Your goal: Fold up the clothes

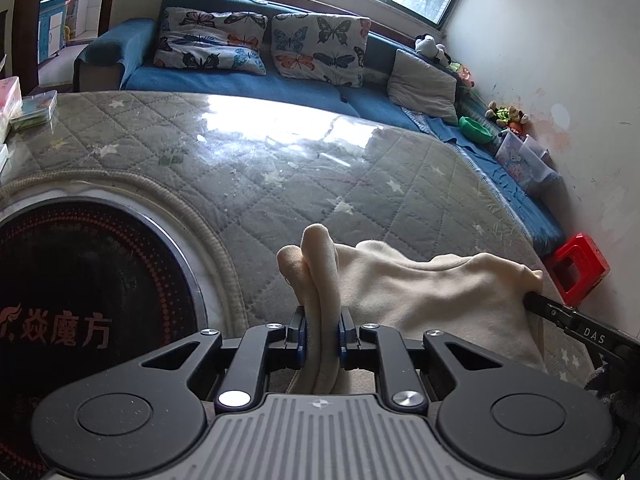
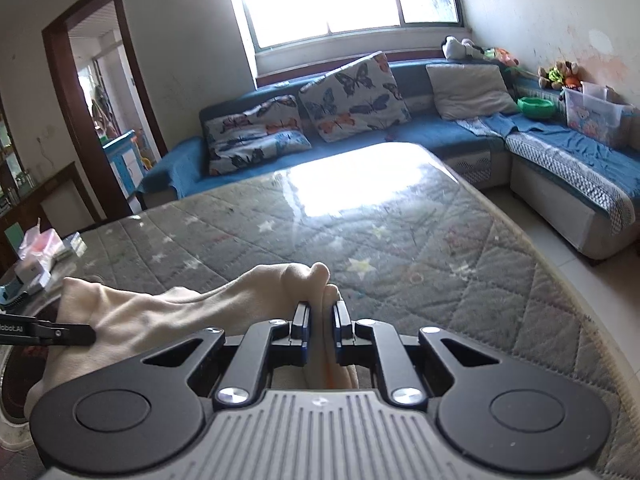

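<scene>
- Left wrist view: left gripper (image 1: 322,330), lower centre, jaws clenched on a bunched edge of the cream garment (image 1: 432,292); the cloth spans to the right gripper (image 1: 532,300) at right edge, which grips its other end.
- This view only: round black cooktop (image 1: 88,292) at lower left, red stool (image 1: 580,268) at right.
- Right wrist view: right gripper (image 2: 321,332) jaws clamped on the garment (image 2: 168,312), above the quilted table (image 2: 400,248).
- This view only: doorway (image 2: 104,92) at upper left.
- Containers: clear bin (image 2: 596,114) on the sofa (image 2: 560,140), contents unclear; green bowl (image 2: 536,106) beside it.
</scene>
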`<state>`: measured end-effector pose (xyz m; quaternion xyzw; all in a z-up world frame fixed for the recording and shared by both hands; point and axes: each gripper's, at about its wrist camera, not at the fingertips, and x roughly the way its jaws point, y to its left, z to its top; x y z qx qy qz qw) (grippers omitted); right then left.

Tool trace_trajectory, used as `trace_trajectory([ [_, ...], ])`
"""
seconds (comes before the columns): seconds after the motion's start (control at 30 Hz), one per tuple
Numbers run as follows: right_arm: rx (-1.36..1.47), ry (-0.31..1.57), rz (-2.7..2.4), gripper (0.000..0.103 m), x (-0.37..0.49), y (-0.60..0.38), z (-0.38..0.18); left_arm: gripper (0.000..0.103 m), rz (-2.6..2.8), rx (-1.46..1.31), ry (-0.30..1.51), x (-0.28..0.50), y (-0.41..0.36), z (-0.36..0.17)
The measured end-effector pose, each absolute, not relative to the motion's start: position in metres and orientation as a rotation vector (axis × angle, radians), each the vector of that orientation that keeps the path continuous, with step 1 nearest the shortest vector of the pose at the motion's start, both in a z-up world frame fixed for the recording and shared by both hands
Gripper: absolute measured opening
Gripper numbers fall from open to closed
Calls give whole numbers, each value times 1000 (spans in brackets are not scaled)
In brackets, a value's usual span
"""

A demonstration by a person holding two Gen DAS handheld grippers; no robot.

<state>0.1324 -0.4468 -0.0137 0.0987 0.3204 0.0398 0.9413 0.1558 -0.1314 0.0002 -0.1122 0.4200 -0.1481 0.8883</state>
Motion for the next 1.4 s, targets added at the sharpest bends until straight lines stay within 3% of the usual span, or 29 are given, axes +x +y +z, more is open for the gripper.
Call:
trace_trajectory([
  [0.7,206,727,62,11,113,-437,-30,17,-339,-242,891,136,-113,-10],
  [1.07,153,701,39,15,112,-431,-16,31,-309,-265,881,130,-99,-6],
  [1.13,147,682,42,15,113,-427,-10,41,-294,-261,877,130,-97,-5],
  [1.4,124,671,111,20,131,-400,-5,44,-273,-242,866,131,-95,-3],
])
